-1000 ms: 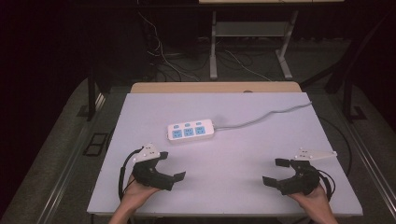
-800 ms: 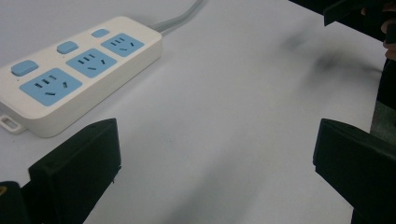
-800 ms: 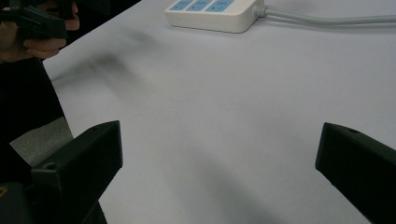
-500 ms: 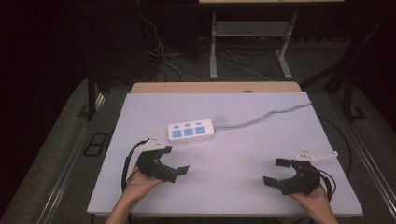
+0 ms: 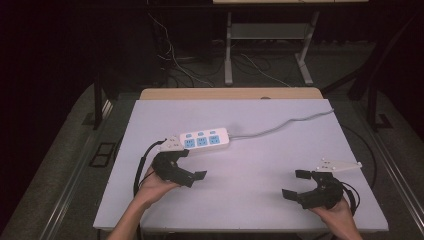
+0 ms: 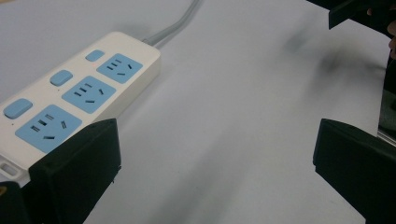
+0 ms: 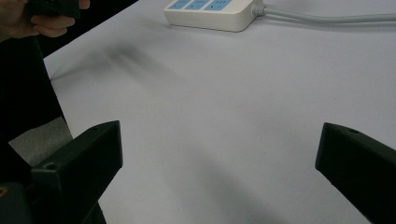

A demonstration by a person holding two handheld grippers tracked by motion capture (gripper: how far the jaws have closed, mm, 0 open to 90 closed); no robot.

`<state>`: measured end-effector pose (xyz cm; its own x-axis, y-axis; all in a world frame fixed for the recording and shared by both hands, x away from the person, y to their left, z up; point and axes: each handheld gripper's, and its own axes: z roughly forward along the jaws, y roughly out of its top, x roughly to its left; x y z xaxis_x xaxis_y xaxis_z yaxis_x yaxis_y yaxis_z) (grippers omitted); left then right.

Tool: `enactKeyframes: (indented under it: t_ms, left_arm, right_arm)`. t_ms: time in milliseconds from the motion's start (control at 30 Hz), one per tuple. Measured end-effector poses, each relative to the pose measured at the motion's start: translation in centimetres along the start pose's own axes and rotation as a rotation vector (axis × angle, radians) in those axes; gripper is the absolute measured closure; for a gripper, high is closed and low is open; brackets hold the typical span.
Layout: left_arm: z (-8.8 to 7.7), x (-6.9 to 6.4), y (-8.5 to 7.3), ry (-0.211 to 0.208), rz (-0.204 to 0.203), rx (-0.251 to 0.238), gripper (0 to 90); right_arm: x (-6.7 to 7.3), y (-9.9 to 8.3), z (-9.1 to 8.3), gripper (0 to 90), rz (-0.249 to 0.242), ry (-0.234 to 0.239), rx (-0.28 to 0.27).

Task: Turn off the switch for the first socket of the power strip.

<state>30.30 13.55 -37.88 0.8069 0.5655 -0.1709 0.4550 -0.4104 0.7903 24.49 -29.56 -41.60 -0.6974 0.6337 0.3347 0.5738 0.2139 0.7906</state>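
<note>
In the left gripper view the near end of the white plastic power strip with three blue sockets (image 6: 70, 100) is cut off behind one black jaw, and in the right gripper view its far end runs out of the top edge. The strip lies flat on the pale lilac desk (image 5: 260, 150), left of centre, its long axis running across the desk and tilted slightly. Its grey cable (image 5: 285, 125) leaves the right end toward the desk's far right corner. Three blue switches sit beside the sockets. The left tool (image 5: 192, 162) hangs just beside the strip, jaws spread wide, holding nothing. The right tool (image 5: 296, 184), well apart near the right front, is likewise spread and empty.
</note>
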Motion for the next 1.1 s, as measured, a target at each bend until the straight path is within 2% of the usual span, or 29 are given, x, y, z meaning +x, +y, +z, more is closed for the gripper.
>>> enactKeyframes:
  t_ms: [1100]
  left_arm:
    - [1.5,2.1,5.2,0.001,0.066,0.062,0.0]
  right_arm:
    - [0.0,-0.1,0.0,0.4,-0.002,-0.007,0.010]
